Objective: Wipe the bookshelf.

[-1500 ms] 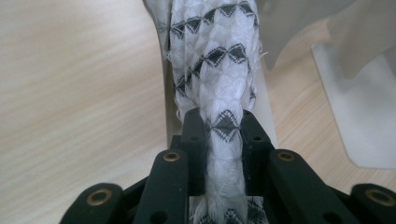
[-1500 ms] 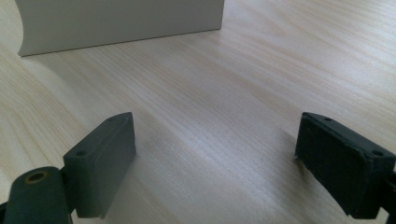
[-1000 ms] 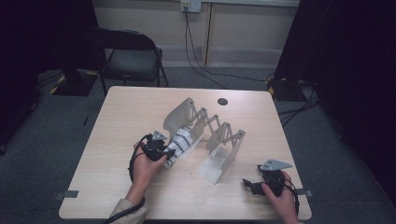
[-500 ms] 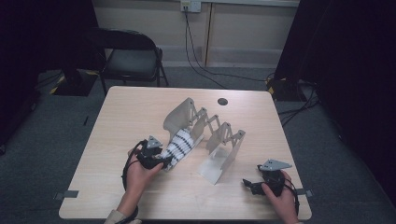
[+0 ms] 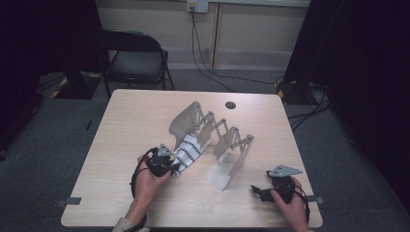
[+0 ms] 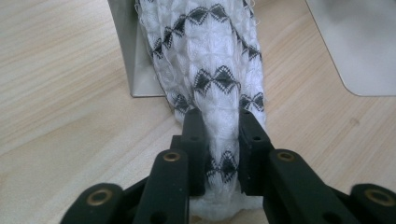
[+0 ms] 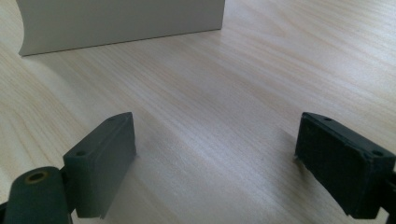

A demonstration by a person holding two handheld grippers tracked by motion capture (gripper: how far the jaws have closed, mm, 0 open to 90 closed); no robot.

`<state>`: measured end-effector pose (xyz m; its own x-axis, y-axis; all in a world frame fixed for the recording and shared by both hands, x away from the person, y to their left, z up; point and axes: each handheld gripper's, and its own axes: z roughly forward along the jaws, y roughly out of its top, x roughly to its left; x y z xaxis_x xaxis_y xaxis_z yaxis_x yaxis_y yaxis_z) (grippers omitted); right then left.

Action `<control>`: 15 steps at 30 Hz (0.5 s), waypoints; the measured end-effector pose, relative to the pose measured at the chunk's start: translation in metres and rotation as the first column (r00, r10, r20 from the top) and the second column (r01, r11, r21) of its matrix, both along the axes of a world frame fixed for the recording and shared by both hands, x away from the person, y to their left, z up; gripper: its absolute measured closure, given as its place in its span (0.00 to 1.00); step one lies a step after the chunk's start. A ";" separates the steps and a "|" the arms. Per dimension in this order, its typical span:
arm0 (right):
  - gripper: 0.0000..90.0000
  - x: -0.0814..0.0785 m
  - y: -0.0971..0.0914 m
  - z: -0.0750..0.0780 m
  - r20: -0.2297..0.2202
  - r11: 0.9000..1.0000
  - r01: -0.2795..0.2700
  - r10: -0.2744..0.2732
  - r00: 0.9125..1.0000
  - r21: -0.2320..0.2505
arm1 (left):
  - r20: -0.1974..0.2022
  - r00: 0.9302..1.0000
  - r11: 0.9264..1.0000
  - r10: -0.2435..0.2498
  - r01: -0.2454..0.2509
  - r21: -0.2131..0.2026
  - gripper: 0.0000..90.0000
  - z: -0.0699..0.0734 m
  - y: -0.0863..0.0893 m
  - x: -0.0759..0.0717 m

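Already gripped: white sock with black diamonds (image 6: 212,79), pinched at its near end between the left tongs (image 6: 217,133), just closed onto the cloth. Far end ahead of those tongs, tucked between two panels of the folding rack (image 5: 227,145), lying on the worktop (image 5: 125,125). Right tongs (image 7: 215,154) spread wide, holding nothing, resting low over bare wood well to the right of the rack. Grasp done, probably; pulling the sock free or seating it deeper left to do.
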<state>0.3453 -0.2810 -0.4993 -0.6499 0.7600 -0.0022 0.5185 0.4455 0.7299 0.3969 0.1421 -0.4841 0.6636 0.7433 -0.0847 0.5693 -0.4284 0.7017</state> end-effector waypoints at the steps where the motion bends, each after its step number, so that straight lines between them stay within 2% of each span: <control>1: 0.13 0.000 0.000 0.000 0.000 1.000 0.000 0.000 1.000 0.000 | 0.002 1.000 1.000 0.003 -0.003 -0.016 0.87 0.002 -0.001 0.000; 3: 0.13 0.000 0.000 0.000 0.000 1.000 0.000 0.000 1.000 0.000 | 0.011 1.000 0.999 0.001 0.000 -0.045 0.87 0.010 -0.002 0.000; 4: 0.13 0.000 0.000 0.000 0.000 1.000 0.000 0.000 1.000 0.000 | 0.016 1.000 0.999 -0.004 0.005 -0.043 0.88 0.014 -0.003 0.001; 10: 0.13 0.000 0.000 0.000 0.000 1.000 0.000 0.000 1.000 0.000 | 0.083 0.996 0.996 -0.018 0.025 -0.089 0.88 0.056 -0.008 0.005; 15: 0.13 0.000 0.000 0.000 0.000 1.000 0.000 0.000 1.000 0.000 | 0.158 0.987 0.996 -0.026 0.040 -0.085 0.88 0.091 -0.010 0.010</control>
